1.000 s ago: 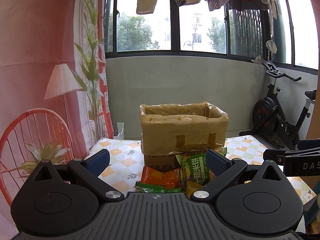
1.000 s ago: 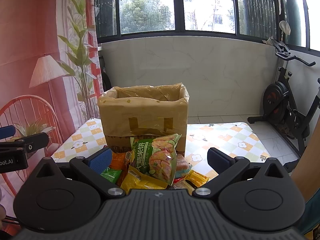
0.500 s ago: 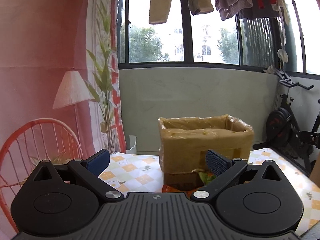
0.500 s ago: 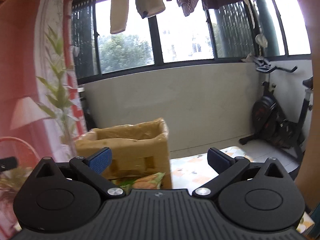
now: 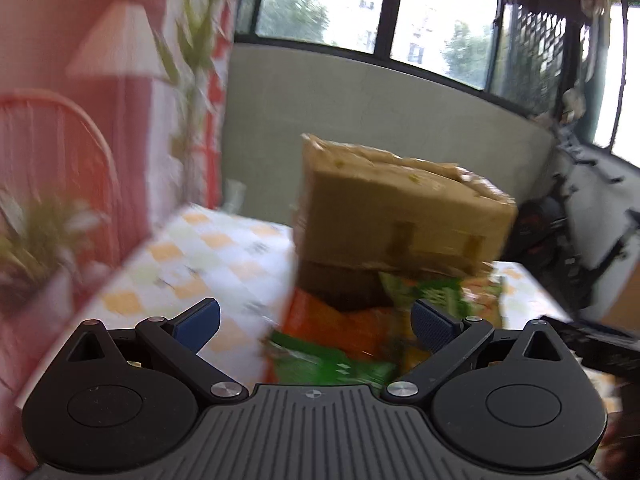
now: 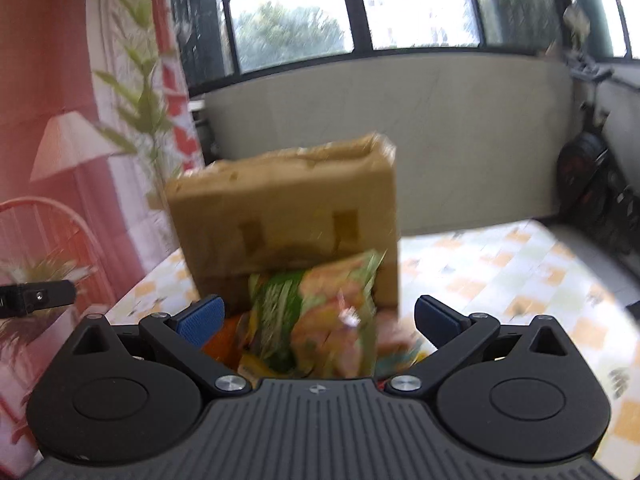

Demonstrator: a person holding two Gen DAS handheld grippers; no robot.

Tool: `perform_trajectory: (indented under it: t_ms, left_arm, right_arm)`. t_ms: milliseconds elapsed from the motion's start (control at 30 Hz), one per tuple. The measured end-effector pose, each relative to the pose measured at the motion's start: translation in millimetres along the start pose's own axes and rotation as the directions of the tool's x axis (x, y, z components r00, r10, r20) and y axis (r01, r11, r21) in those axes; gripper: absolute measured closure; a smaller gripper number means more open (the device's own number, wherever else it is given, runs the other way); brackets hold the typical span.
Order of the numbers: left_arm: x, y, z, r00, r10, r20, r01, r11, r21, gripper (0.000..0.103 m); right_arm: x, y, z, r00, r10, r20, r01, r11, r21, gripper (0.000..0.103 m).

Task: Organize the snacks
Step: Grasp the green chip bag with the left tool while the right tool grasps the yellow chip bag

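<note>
Facing snack packets (image 6: 316, 316), left hand-held gripper (image 5: 316, 322) spread wide, empty, right hand-held gripper (image 6: 318, 318) likewise

Bright windows (image 6: 420, 4) above a grey wall (image 6: 472, 136).

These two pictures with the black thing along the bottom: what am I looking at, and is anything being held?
No robot here: a person holds a hand-held tool in each hand, and a camera on each tool looks forward along its two fingers. One picture comes from the left gripper, the other from the right gripper. The blue pads are the fingertips; both sets of jaws stand wide apart and hold nothing. Ahead, on a checked tablecloth, stands an open cardboard box, with a heap of snack packets in front of it: a green packet leans against the box, and an orange packet lies lower down. Both pictures are blurred by movement. The job is tidying those snacks.
</note>
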State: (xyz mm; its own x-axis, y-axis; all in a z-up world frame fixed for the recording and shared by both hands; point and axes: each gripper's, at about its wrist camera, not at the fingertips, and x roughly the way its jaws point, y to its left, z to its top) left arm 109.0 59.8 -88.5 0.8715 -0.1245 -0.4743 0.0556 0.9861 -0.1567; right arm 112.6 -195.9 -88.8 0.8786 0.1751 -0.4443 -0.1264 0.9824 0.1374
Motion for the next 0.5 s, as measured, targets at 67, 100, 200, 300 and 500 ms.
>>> perform_trajectory:
  t_ms: [67, 100, 200, 300, 500]
  left_arm:
    - [5.5, 2.1, -2.9, 1.000, 0.004, -0.013, -0.004, 1.000, 0.000, 0.001]
    - [8.8, 2.1, -3.3, 0.999, 0.030, -0.018, -0.030, 0.999, 0.018, 0.001]
    - [16.4, -1.4, -7.4, 0.995, 0.097, -0.008, -0.096, 0.991, 0.091, 0.002]
    - [22.6, -3.5, -14.3, 0.994, 0.098, 0.047, -0.105, 0.981, 0.162, 0.004]
    - [54.3, -1.4, -35.1, 0.997, 0.042, -0.058, -0.033, 0.988, 0.151, 0.008]
  right_arm:
    - [2.1, -2.9, -4.8, 1.000, -0.013, -0.003, 0.013, 1.000, -0.002, 0.000]
    - [3.7, -3.8, -5.9, 1.000, -0.024, -0.006, 0.024, 1.000, -0.004, 0.000]
    - [9.5, -4.5, -9.7, 0.998, -0.056, -0.013, 0.056, 0.998, -0.011, 0.000]
    - [14.4, -5.6, -13.4, 0.996, -0.092, -0.018, 0.091, 0.996, -0.014, 0.000]
    - [20.3, -13.0, -27.6, 0.995, -0.078, -0.061, 0.078, 0.997, 0.006, 0.001]
